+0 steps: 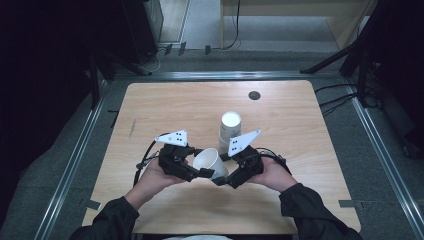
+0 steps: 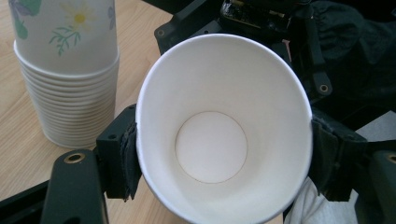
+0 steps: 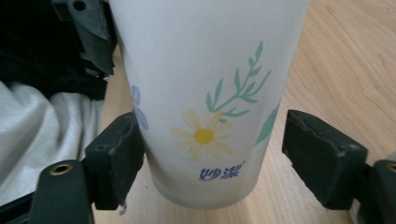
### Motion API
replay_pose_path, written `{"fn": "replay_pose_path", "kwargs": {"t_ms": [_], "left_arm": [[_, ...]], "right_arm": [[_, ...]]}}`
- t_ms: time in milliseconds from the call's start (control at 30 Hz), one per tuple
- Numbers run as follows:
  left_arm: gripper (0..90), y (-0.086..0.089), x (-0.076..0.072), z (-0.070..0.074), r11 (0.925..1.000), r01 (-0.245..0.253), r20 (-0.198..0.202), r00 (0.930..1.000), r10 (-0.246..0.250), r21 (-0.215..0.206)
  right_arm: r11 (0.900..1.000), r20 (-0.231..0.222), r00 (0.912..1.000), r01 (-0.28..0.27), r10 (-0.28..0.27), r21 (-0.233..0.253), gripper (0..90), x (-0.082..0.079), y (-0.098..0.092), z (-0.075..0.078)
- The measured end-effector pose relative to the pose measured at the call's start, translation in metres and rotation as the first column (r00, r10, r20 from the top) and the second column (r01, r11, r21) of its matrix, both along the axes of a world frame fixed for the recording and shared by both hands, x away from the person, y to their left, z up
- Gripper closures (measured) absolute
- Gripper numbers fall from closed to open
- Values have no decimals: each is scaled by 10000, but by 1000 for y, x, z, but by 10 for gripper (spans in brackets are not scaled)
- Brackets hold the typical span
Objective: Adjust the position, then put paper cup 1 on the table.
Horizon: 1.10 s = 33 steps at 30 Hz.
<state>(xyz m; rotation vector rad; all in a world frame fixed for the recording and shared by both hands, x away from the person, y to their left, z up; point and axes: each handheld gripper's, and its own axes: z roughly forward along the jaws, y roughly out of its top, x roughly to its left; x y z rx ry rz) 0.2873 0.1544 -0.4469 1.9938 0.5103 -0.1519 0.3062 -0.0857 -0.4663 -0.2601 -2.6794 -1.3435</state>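
Note:
A single white paper cup (image 1: 209,161) with a daisy print is held tilted above the wooden table (image 1: 165,107), between both grippers. My left gripper (image 1: 200,163) is shut on the cup (image 2: 210,116) near its rim, pressing the mouth into an oval; the cup's inside is bare. My right gripper (image 1: 223,171) stands open around the cup's lower part (image 3: 205,93): its left pad (image 3: 116,158) touches the wall, its right pad (image 3: 322,154) stays apart. A stack of matching cups (image 1: 230,130) stands upside down just behind, also to the left in the left gripper view (image 2: 70,84).
A black round grommet (image 1: 254,95) sits in the table's far side. Metal floor rails (image 1: 75,155) run along both sides of the table. Dark sleeves (image 1: 310,210) come in over the front edge. White cloth (image 3: 42,135) shows below the table's edge.

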Motion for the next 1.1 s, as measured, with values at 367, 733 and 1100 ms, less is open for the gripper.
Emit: {"fn": "replay_pose_path", "kwargs": {"t_ms": [367,733,1100], "left_arm": [[244,7,3,1,9994,-200,80,9998,198,265],[244,21,10,3,9963,-692,261,9973,679,511],[244,39,19,-1,9843,-1257,431,9917,1213,1236]], "right_arm": [[9982,930,9952,355,-310,-474,207,-4,2,-6],[9878,1431,9852,1105,-943,-1099,201,2,-3,-9],[9758,1377,9789,1696,-1506,-1380,215,5,-7,-11]]}}
